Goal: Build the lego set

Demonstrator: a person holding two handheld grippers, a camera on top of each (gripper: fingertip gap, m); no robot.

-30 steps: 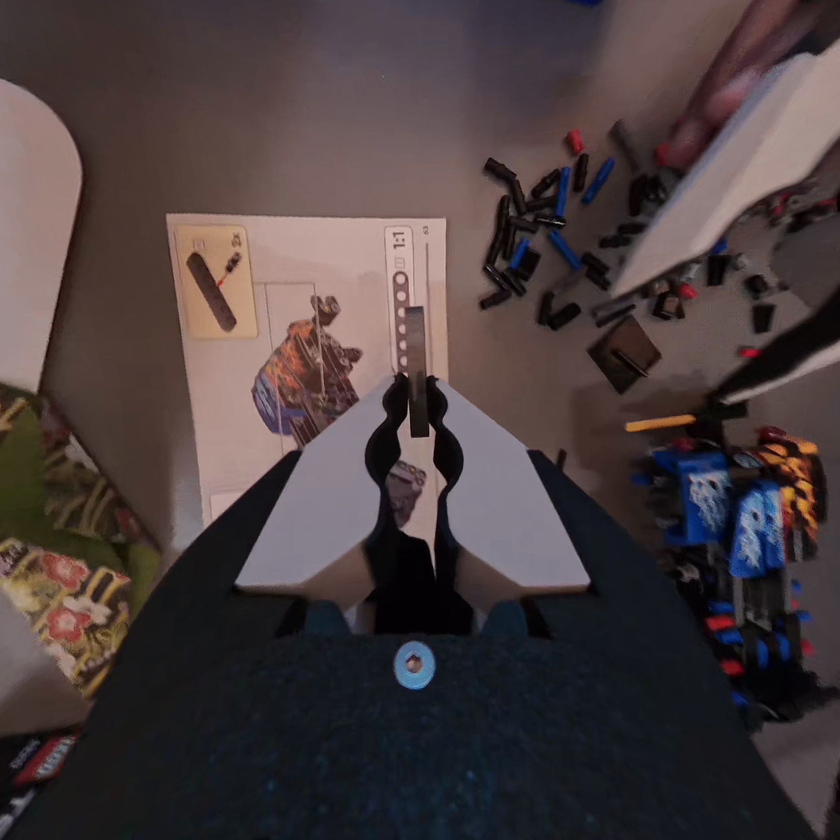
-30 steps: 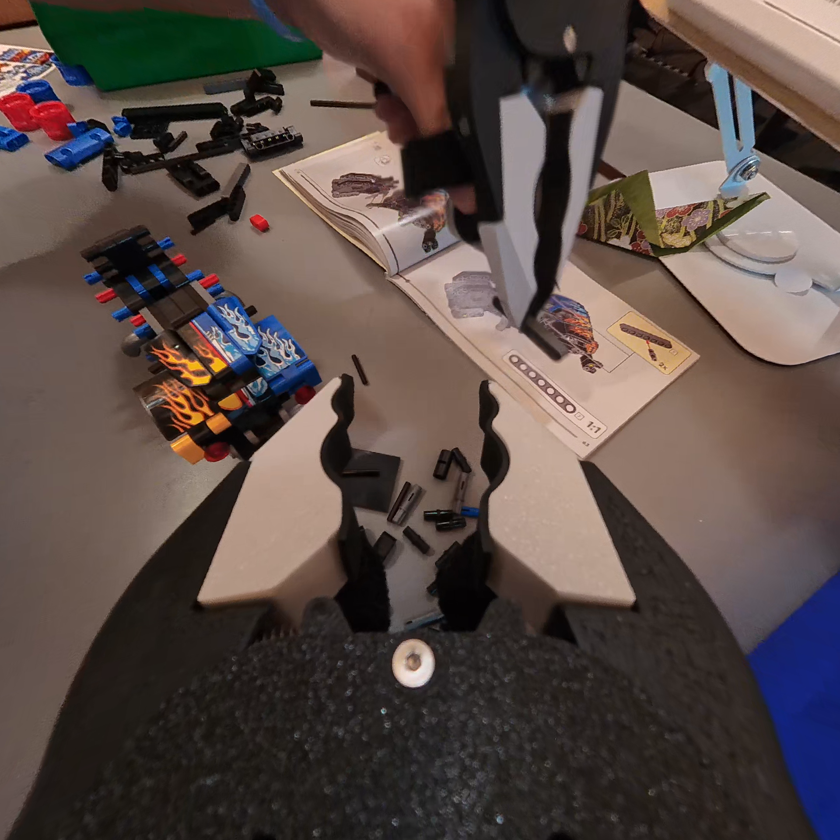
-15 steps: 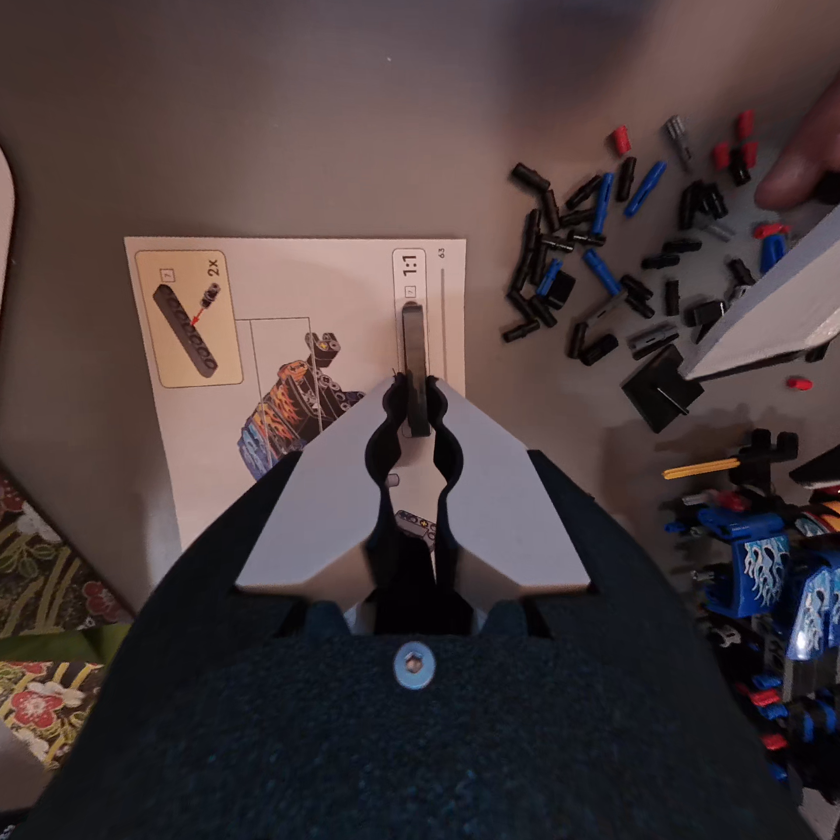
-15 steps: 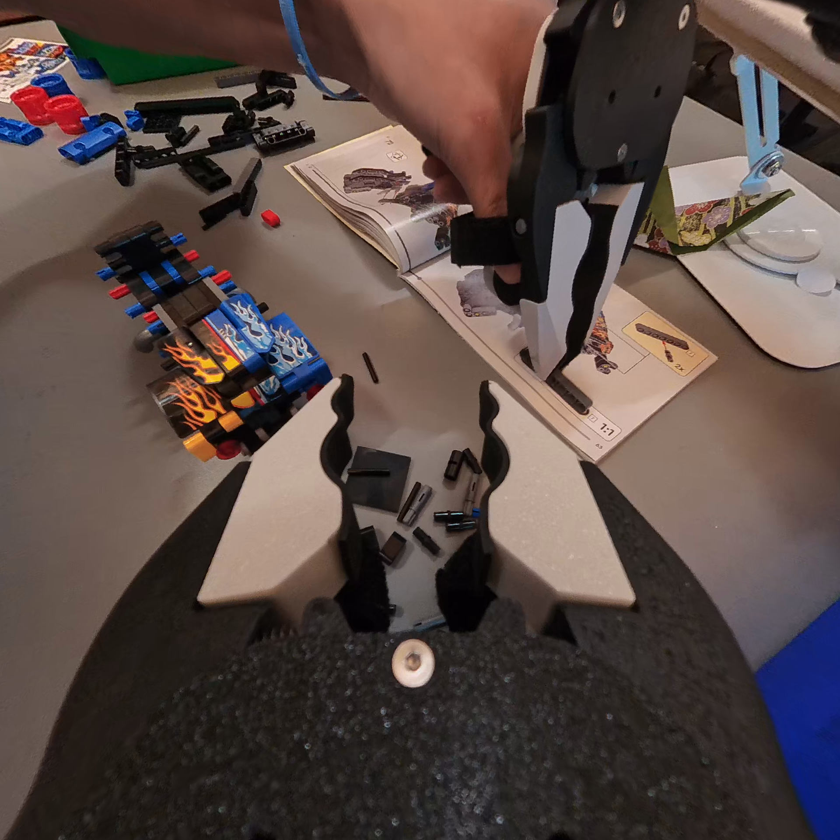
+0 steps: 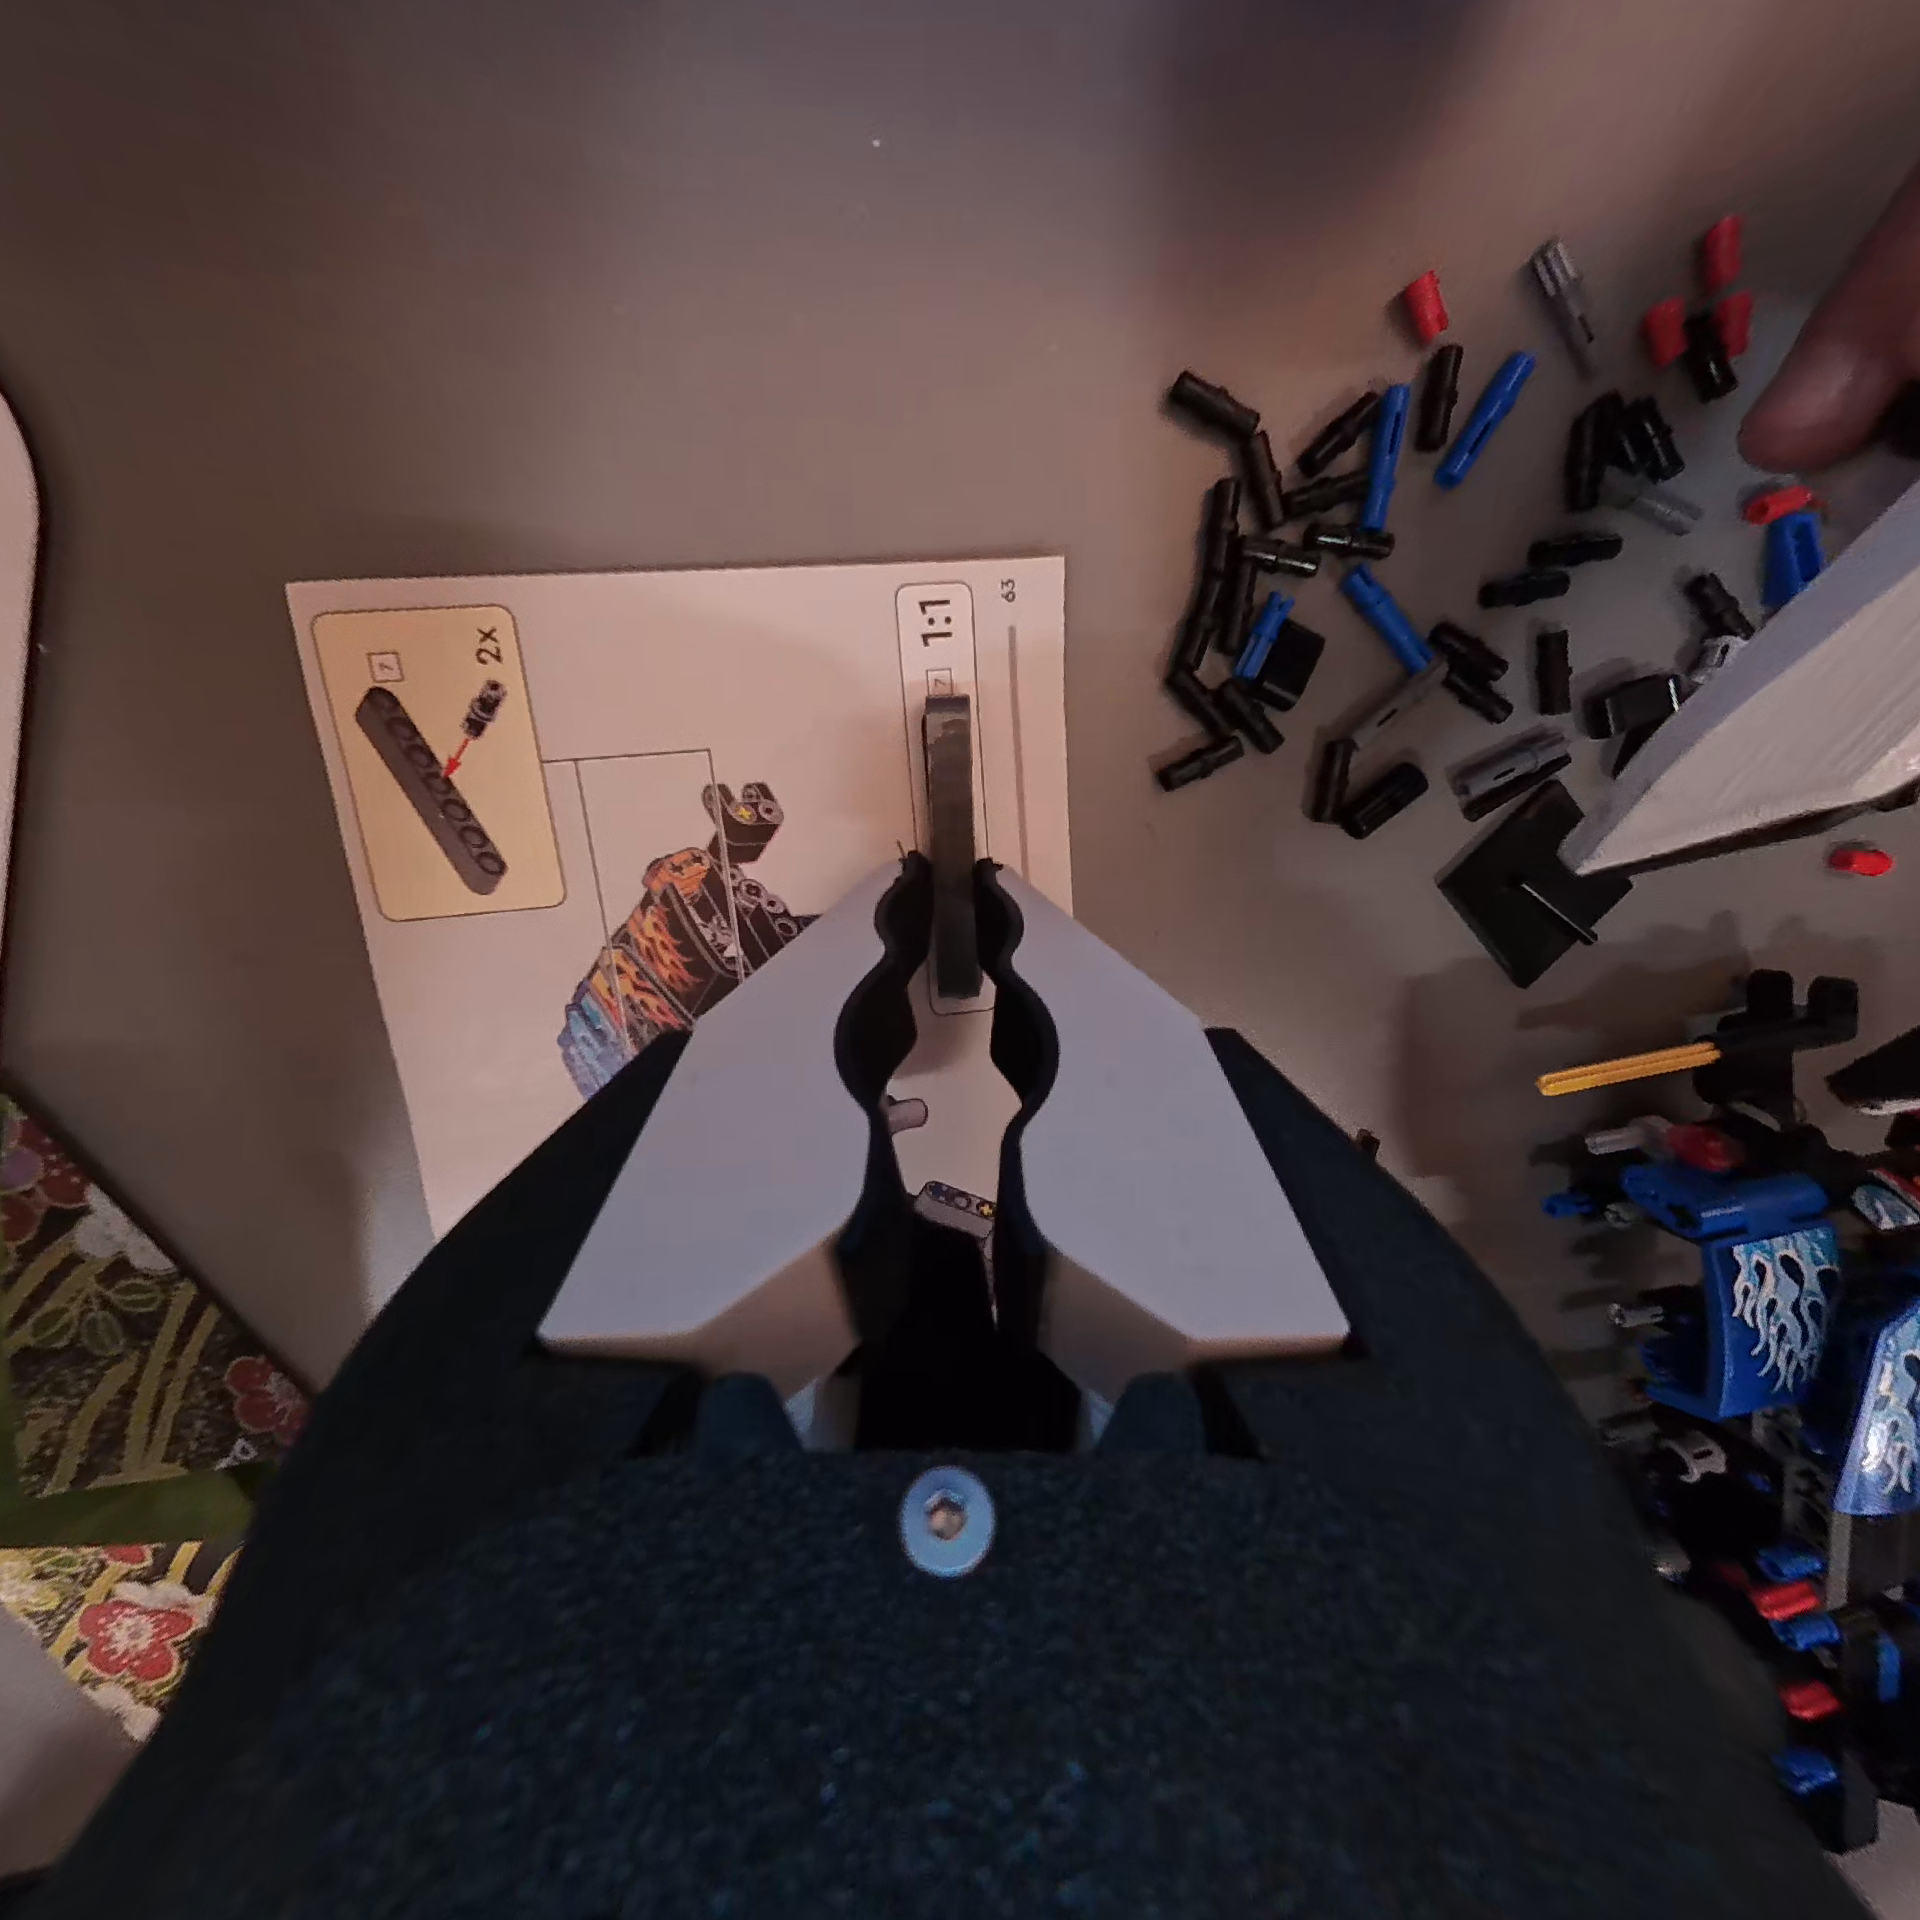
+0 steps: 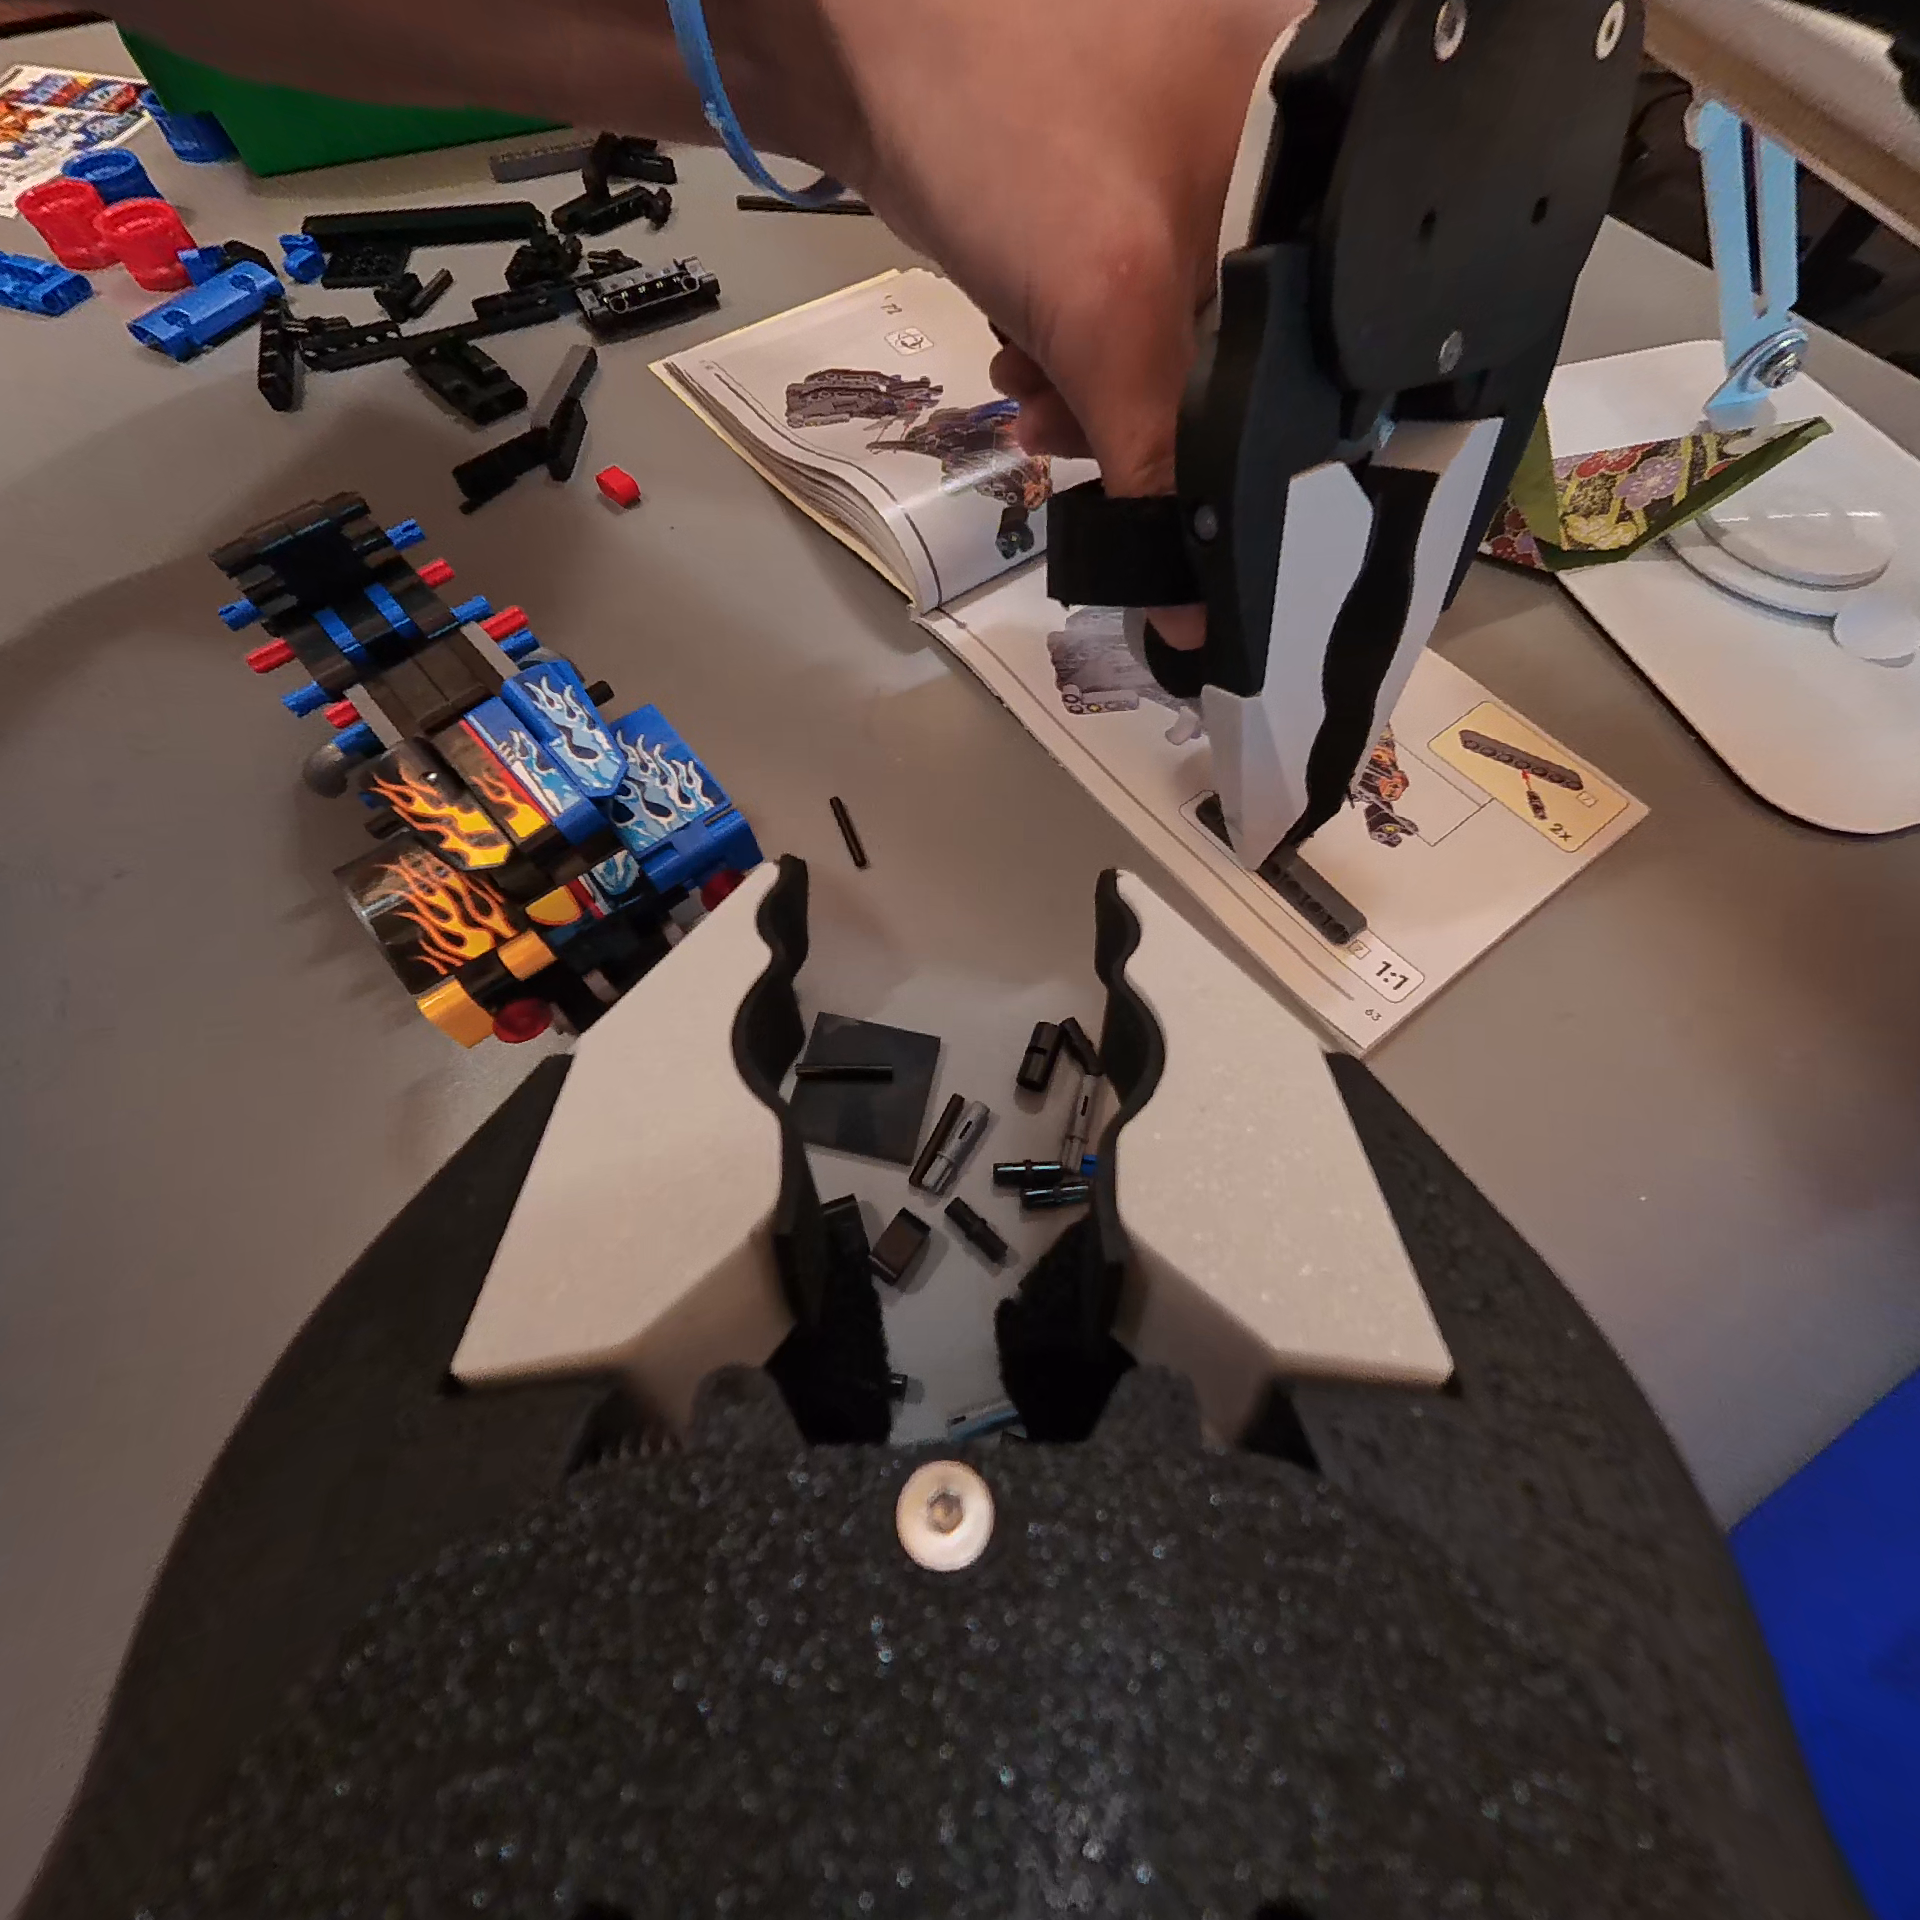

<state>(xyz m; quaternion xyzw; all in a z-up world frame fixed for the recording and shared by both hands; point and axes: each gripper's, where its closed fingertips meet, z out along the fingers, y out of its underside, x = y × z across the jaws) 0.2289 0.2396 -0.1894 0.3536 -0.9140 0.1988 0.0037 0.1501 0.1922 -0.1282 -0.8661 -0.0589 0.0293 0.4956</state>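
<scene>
My left gripper (image 5: pixel 953 871) is shut on a dark grey lego beam (image 5: pixel 951 790) and holds it flat on the size strip at the edge of the open instruction booklet (image 5: pixel 665 727). The right wrist view shows the same gripper (image 6: pixel 1280 847) pressing the beam (image 6: pixel 1311 894) onto the booklet page (image 6: pixel 1475 862). My right gripper (image 6: pixel 951 888) is open and empty, hovering over a scatter of small black, grey and blue pins (image 6: pixel 1029 1169) and a black tile (image 6: pixel 868 1091). The partly built blue and black model with flame panels (image 6: pixel 488 769) lies to its left.
More pins in black, blue and red (image 5: pixel 1455 540) lie right of the booklet. Loose black beams and blue and red parts (image 6: pixel 436 301) lie at the far left. A white stand base (image 6: pixel 1766 623) and patterned paper (image 6: pixel 1621 488) sit at the right. A person's hand (image 6: pixel 1039 208) holds the left gripper. About 6 centimetres separates my right fingertips from the black tile (image 6: pixel 868 1091).
My left gripper has come down with the beam onto the booklet's size strip. My right gripper has stayed open over the pins.
</scene>
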